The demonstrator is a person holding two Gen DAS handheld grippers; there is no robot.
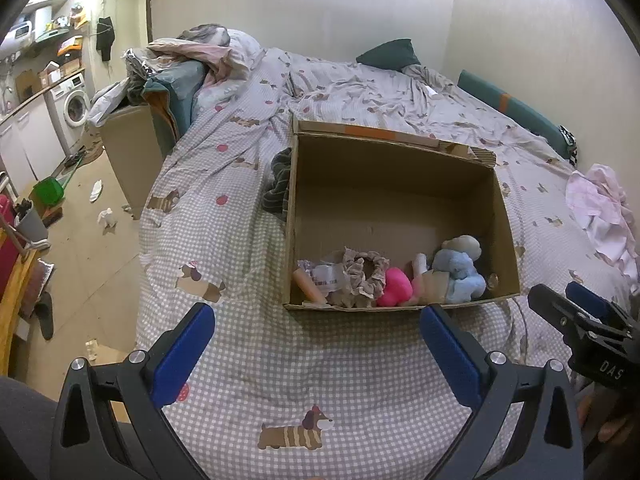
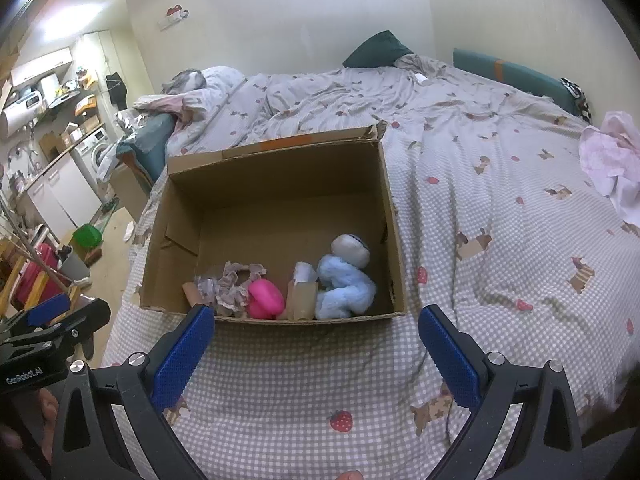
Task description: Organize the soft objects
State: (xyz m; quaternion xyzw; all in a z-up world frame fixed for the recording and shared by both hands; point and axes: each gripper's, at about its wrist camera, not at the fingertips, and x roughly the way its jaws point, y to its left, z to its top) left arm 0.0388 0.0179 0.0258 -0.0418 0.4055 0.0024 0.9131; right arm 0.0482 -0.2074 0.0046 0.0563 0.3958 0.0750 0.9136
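Note:
An open cardboard box [image 1: 400, 184] [image 2: 280, 176] sits on the checked bed cover. Along its near wall lie a blue plush toy [image 1: 460, 272] [image 2: 344, 284], a pink soft toy [image 1: 394, 288] [image 2: 265, 298], a frilly beige cloth [image 1: 362, 278] [image 2: 230, 284] and a pale packet [image 2: 303, 292]. My left gripper [image 1: 316, 344] is open and empty just in front of the box. My right gripper [image 2: 316, 344] is open and empty, also in front of the box, and shows at the right edge of the left wrist view [image 1: 576, 308].
A dark striped garment [image 1: 280, 182] lies against the box's left side. A pink cloth [image 1: 600, 212] [image 2: 612, 156] lies at the bed's right. A bedding pile [image 1: 188, 64] and a dark green pillow [image 2: 378, 50] are at the far end. The bed's left edge drops to a cluttered floor [image 1: 84, 216].

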